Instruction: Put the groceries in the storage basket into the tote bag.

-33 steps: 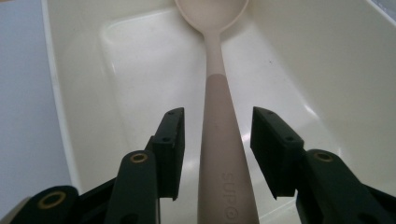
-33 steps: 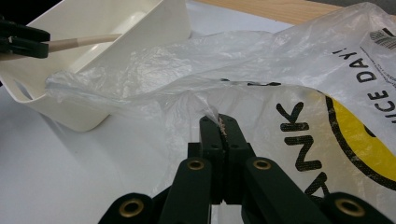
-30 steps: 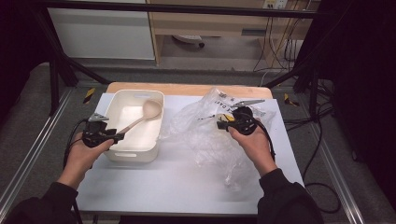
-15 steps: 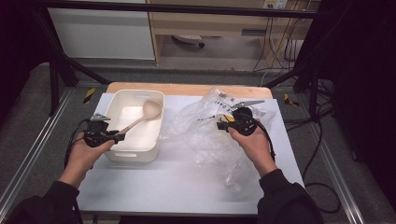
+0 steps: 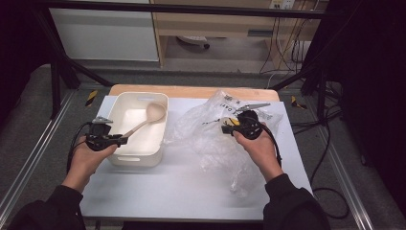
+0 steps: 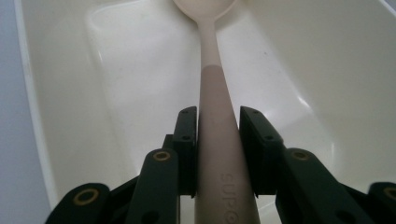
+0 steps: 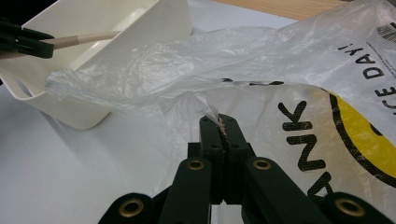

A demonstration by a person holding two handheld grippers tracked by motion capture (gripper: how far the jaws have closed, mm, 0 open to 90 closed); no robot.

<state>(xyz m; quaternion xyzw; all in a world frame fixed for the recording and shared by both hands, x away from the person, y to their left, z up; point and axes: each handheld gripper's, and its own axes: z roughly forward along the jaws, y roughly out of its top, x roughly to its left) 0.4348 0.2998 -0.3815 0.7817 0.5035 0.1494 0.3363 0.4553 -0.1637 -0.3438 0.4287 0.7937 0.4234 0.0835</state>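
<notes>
A pale spoon (image 5: 155, 112) lies slanted across the white tub (image 5: 139, 158), its bowl near the tub's far right rim. My left gripper (image 5: 122, 140) is at the tub's left side. In the left gripper view the spoon's handle (image 6: 212, 93) runs between the jaws of the left gripper (image 6: 217, 114). They have just been closing, and both pads lie against the handle. My right gripper (image 5: 225, 128) is shut on a fold of the clear plastic bag (image 5: 210, 139). In the right gripper view the film of the bag (image 7: 327, 70) is pinched at the tips of the right gripper (image 7: 223, 121).
The tub wall (image 6: 327, 70) rises on both sides of the spoon. The bag spreads over the right half of the white tabletop (image 5: 182, 187), touching the tub (image 7: 84, 112). A wooden board (image 5: 191, 91) lines the far edge. Cables (image 5: 325, 143) hang off the right side.
</notes>
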